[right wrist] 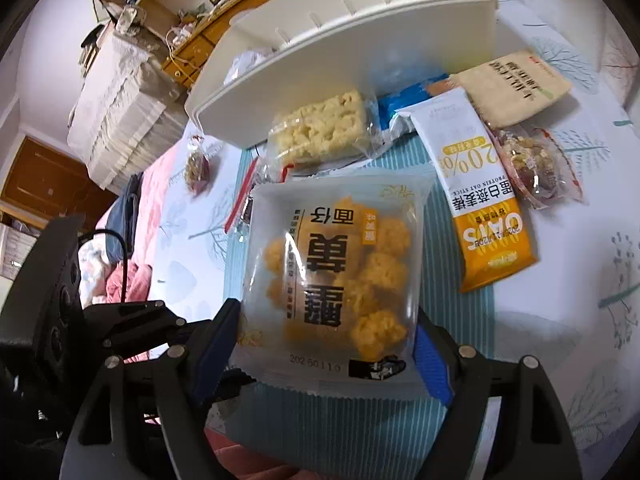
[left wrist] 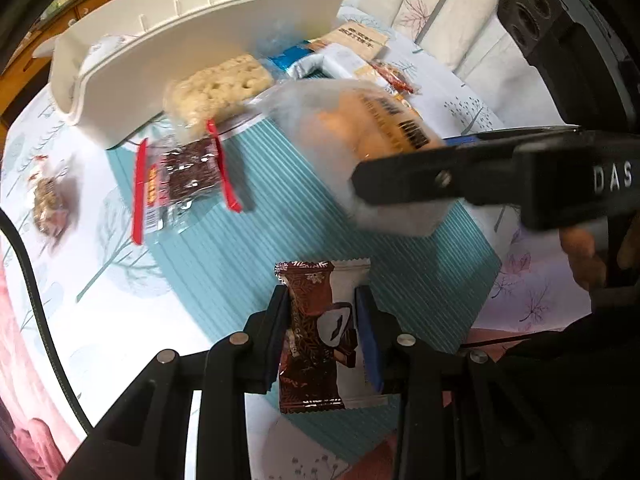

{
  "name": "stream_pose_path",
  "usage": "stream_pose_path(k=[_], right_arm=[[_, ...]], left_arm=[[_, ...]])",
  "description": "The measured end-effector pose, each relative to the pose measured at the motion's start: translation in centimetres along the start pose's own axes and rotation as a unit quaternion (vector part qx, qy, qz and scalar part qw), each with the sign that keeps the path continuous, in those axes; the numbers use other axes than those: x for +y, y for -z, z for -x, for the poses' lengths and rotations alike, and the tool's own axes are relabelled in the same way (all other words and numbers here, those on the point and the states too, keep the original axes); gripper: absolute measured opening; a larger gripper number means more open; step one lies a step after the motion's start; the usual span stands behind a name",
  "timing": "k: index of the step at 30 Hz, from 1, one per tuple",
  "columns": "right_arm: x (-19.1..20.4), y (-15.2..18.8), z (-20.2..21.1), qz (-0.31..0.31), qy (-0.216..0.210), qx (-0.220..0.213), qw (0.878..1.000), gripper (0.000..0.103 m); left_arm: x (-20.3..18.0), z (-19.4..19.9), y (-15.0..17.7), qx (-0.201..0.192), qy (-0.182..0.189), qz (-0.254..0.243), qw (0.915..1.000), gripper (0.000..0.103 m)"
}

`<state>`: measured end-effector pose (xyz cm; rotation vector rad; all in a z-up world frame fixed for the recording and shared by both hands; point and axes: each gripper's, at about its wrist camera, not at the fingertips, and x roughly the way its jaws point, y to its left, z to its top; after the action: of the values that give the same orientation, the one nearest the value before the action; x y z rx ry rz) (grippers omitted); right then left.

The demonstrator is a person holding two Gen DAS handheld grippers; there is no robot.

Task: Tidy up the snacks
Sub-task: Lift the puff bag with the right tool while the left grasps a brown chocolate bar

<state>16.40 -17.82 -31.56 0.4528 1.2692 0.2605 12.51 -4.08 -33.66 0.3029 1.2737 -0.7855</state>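
My left gripper (left wrist: 322, 328) is shut on a brown-and-white chocolate snack packet (left wrist: 320, 336), held above the teal mat (left wrist: 248, 256). My right gripper (right wrist: 326, 350) is shut on a frosted bag of yellow puffed snacks (right wrist: 332, 276); in the left wrist view the same bag (left wrist: 352, 128) shows blurred, with the right gripper's finger (left wrist: 440, 180) across it. A white storage bin (right wrist: 340, 52) stands at the back, also in the left wrist view (left wrist: 180, 60). A rice-crisp bar (right wrist: 320, 128) leans at the bin's front.
On the table lie an orange oats bar (right wrist: 480, 200), a beige packet (right wrist: 516, 84), a nut mix pack (right wrist: 536, 164), a blue wrapper (right wrist: 408, 98), a red-edged dark snack (left wrist: 184, 180) and a small nut pack (left wrist: 48, 204). A bed with pink bedding (right wrist: 128, 276) lies left.
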Motion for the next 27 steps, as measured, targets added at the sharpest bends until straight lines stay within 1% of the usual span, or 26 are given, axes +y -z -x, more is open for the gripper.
stream_pose_path(k=[5,12,18,22,25,27], right_arm=[[0.5,-0.1,1.9,-0.008,-0.004,-0.033,0.999,0.080],[1.0,-0.6,4.5,-0.012,-0.011,-0.073,0.997,0.080],[2.0,-1.7,6.5,-0.002,-0.015,-0.107,0.994,0.080],[2.8,-2.9,7.9,0.011,-0.014,-0.130,0.991,0.080],[3.5,-4.0,8.7,0.020,-0.018,-0.145,0.989,0.080],[3.9,-4.8,9.3,0.031,-0.024,-0.154,0.987,0.080]], left_arm=[[0.7,2.2,0.7,-0.017,-0.001,0.013,0.9998,0.032],[1.9,5.8,0.4,-0.055,0.005,0.046,0.9974,0.032],[2.8,8.6,-1.3,-0.085,-0.002,0.072,0.9938,0.032],[3.5,10.6,-2.8,-0.114,-0.008,0.085,0.9898,0.032],[4.1,12.4,-3.8,-0.154,-0.006,0.093,0.9837,0.032],[4.6,13.1,-4.8,-0.168,-0.014,0.102,0.9804,0.032]])
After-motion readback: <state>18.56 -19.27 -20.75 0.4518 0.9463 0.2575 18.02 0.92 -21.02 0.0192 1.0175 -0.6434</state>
